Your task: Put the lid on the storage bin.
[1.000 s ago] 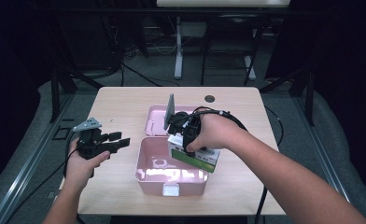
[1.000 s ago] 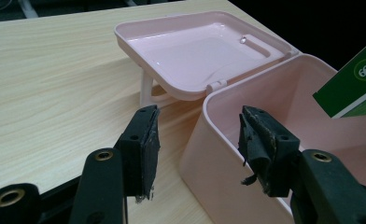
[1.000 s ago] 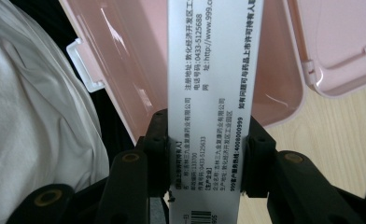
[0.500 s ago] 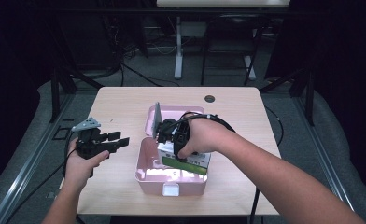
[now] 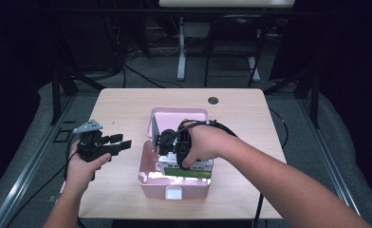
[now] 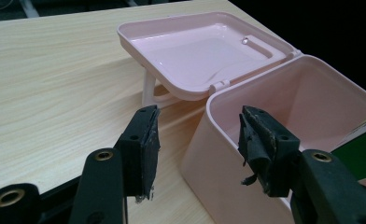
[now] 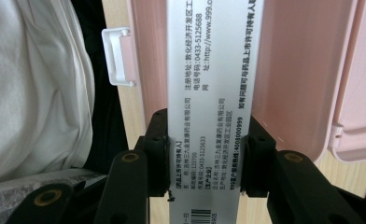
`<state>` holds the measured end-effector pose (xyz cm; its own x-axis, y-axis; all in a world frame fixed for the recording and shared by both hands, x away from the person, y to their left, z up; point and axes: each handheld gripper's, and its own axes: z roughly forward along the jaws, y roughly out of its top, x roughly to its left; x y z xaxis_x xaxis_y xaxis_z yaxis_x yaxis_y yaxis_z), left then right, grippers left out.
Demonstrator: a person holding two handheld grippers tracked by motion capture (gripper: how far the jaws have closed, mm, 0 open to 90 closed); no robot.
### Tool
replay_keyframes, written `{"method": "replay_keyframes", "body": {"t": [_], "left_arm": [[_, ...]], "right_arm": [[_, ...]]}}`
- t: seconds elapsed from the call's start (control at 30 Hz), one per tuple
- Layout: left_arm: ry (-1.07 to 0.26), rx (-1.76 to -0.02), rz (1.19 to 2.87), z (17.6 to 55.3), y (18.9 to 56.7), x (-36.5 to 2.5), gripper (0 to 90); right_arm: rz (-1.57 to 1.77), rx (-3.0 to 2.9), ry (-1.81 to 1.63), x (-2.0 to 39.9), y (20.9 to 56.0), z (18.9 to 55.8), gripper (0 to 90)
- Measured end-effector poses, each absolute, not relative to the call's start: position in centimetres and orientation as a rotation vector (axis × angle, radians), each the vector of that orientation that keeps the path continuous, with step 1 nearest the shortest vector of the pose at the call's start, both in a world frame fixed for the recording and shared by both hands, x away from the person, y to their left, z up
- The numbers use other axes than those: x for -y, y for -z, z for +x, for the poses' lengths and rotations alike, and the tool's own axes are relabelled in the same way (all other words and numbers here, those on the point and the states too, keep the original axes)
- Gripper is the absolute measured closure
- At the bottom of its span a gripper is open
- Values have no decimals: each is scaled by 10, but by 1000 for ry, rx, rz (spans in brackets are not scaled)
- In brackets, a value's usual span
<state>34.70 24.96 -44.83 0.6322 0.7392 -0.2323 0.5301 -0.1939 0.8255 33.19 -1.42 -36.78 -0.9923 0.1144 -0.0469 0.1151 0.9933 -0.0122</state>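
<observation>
My right gripper [image 5: 167, 145] clamps the white-and-green carton [image 7: 214, 93] inside the pink box [image 5: 148, 178], whose hinged lid [image 5: 177, 116] lies flat behind; my left gripper [image 6: 197, 140] idles open just beside.

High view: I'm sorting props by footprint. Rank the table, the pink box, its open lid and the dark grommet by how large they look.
1. table
2. pink box
3. open lid, looks only slightly smaller than the box, partly hidden
4. dark grommet

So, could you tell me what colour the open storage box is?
Pale pink storage box, latch white; clearest in the left gripper view.
</observation>
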Motion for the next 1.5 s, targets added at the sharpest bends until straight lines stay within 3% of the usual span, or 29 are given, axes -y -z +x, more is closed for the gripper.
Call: {"method": "replay_keyframes", "body": {"t": [1.5], "left_arm": [[-260,-1014,1873,349,451,-248,478]], "right_arm": [[111,-3207,9,15,429,335,613]]}}
